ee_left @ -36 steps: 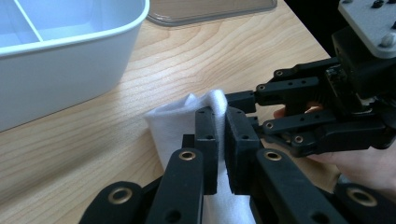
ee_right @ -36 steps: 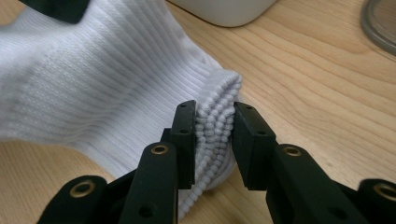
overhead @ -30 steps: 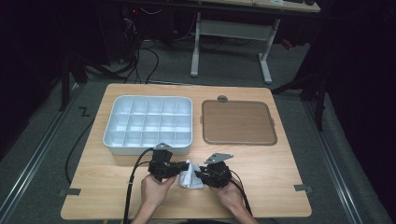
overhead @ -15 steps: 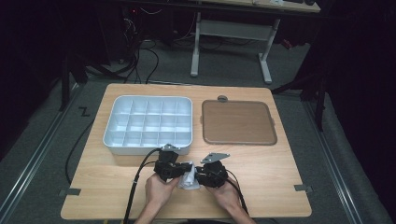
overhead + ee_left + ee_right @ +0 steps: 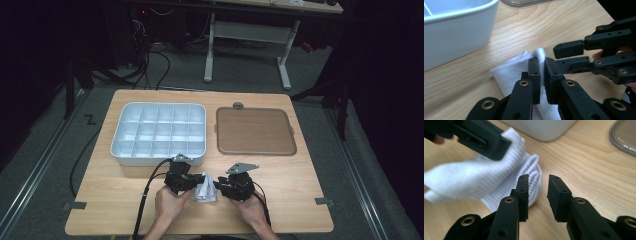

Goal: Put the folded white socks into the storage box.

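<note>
A white ribbed cloth (image 5: 204,192) lies bunched on the wooden table (image 5: 295,190) near its front edge, between my two grippers. My left gripper (image 5: 198,181) is shut on a fold of the cloth (image 5: 509,72), and its fingertips (image 5: 534,65) pinch the fabric. My right gripper (image 5: 218,186) faces it from the right. Its jaws have just been closing, and they stand apart with bare table between them. The cloth's (image 5: 474,180) ribbed edge lies against the outside of one right fingertip (image 5: 523,185). In the left gripper view the right gripper (image 5: 556,57) hovers just beyond the cloth.
A white compartment tray (image 5: 120,135) stands behind the left gripper, its wall close in the left gripper view (image 5: 454,32). A brown flat lid (image 5: 255,131) lies at the back right. Cables trail from both grippers toward the front edge. Dark floor and desk legs surround the table.
The left gripper has edged slightly right with the cloth. The cloth looks more bunched between the two grippers. The right gripper has stayed nearly in place.
</note>
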A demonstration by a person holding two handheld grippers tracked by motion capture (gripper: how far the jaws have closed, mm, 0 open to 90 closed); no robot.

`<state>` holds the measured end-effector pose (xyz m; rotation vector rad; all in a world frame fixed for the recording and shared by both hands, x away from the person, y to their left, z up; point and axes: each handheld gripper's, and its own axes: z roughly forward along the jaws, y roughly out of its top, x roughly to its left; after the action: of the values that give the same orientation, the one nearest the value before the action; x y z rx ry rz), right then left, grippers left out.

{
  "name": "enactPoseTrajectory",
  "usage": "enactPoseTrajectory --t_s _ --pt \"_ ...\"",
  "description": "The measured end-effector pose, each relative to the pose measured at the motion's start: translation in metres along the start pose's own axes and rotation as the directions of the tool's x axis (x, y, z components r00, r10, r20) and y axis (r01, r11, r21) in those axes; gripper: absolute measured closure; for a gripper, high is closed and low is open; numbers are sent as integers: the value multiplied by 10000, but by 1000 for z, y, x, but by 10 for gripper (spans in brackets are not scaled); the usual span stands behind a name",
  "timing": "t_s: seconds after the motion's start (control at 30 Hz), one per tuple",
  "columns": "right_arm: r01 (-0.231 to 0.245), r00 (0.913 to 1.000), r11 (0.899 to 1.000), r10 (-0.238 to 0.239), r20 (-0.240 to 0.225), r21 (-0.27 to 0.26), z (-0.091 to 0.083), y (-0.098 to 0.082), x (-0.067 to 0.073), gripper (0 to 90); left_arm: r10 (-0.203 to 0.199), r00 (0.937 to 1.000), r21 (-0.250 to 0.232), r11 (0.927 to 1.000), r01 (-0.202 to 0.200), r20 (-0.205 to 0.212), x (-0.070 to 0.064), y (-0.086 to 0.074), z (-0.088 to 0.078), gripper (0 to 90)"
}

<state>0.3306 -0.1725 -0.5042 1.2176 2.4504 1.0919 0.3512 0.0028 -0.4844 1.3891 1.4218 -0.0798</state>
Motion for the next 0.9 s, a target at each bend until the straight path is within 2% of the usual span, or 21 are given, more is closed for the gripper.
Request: enactPoseTrajectory --t_s 0.27,0.47,0.6,0.73,0.9 --pt "291 9996 9993 -291 6 230 15 -1 2 786 179 9998 240 9996 -180 23 -3 -7 10 846" --pt "220 9997 9995 -217 -108 237 19 -1 0 788 341 9994 201 9992 -340 -64 -3 -10 14 828" --pt "33 10000 10000 -33 63 2 12 -2 -2 765 391 9992 152 9991 -390 -92 -2 -10 16 809" --pt "-321 9993 9987 314 -178 -404 -5 -1 -3 733 222 9997 169 9996 -221 -78 -4 -9 16 729" --pt "-44 9997 9984 30 -248 -556 -18 1 4 718 190 9998 144 9997 -190 -45 -6 -8 12 625"
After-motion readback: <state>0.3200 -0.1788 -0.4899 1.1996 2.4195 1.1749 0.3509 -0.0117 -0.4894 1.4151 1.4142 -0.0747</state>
